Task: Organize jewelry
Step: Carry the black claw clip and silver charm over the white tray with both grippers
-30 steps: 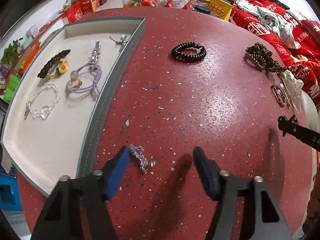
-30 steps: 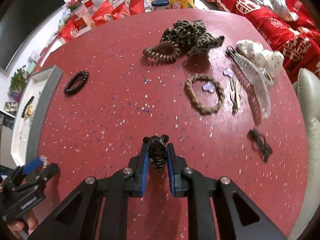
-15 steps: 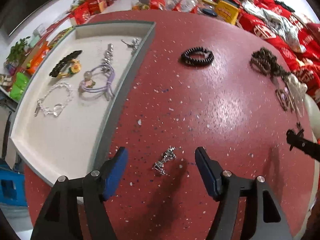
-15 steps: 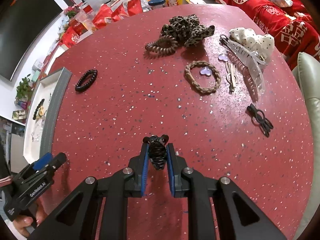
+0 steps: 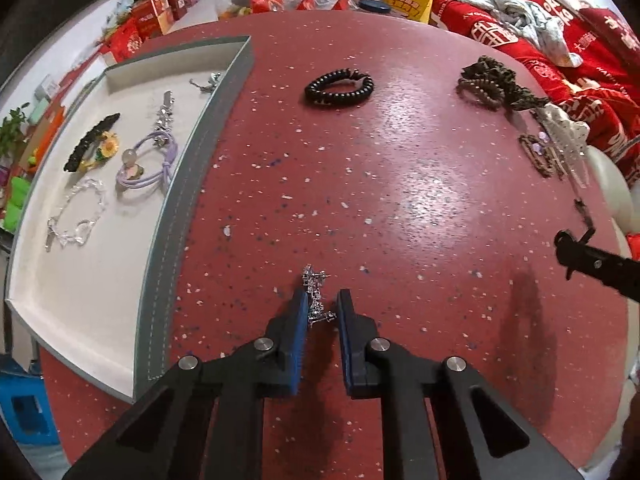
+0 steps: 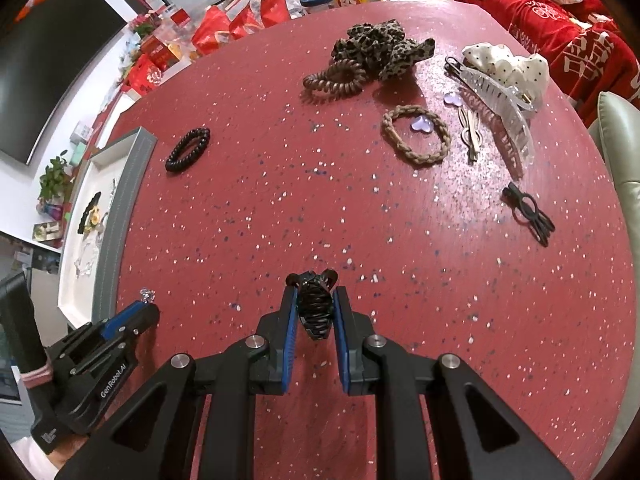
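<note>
- Half a second earlier, the left gripper (image 5: 322,308) was standing wide apart around the small silver chain charm (image 5: 316,298); its blue-padded jaws are now closing in, with the charm between them.
- The left pad is touching the charm, while a narrow gap is showing by the right pad, so whether it is firmly pinched I cannot tell.
- The charm is lying on the red speckled round table (image 5: 400,184), near the camera and just right of the grey-rimmed white jewellery tray (image 5: 160,248).
- Inside the tray, a lilac cord hair tie with a bead (image 5: 148,164), a clear crystal bracelet (image 5: 76,216) and a black fuzzy hair clip with a sunflower (image 5: 94,144) are resting as before.
- The right gripper (image 6: 316,312) is staying nearly closed, as before, clamping a glossy black claw hair clip (image 6: 314,306) between its blue pads, above the table's near edge.
- A black spiral hair tie (image 6: 188,150) is lying far left, near the tray corner.
- A brown braided hair band (image 6: 416,136) is lying at the far right.
</note>
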Tool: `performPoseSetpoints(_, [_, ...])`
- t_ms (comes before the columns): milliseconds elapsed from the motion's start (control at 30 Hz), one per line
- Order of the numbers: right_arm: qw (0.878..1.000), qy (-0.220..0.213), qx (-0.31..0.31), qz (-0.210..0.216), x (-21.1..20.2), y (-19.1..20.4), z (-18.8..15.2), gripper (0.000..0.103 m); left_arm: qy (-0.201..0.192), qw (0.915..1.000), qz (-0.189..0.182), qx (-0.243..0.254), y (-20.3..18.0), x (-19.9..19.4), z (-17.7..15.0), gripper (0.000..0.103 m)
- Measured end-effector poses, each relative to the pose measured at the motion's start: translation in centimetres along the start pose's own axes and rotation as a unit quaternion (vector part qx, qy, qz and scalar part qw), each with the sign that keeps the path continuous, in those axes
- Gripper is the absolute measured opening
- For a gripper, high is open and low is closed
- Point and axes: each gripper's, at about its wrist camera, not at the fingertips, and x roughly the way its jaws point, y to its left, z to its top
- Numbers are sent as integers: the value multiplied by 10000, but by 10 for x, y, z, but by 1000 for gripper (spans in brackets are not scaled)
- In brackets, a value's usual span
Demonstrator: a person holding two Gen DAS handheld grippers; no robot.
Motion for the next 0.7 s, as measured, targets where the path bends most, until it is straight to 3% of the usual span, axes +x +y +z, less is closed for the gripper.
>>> performPoseSetpoints(700, [9994, 246, 200, 132, -30, 11, -13, 19, -4, 9991, -424, 90, -2, -62, -7, 17])
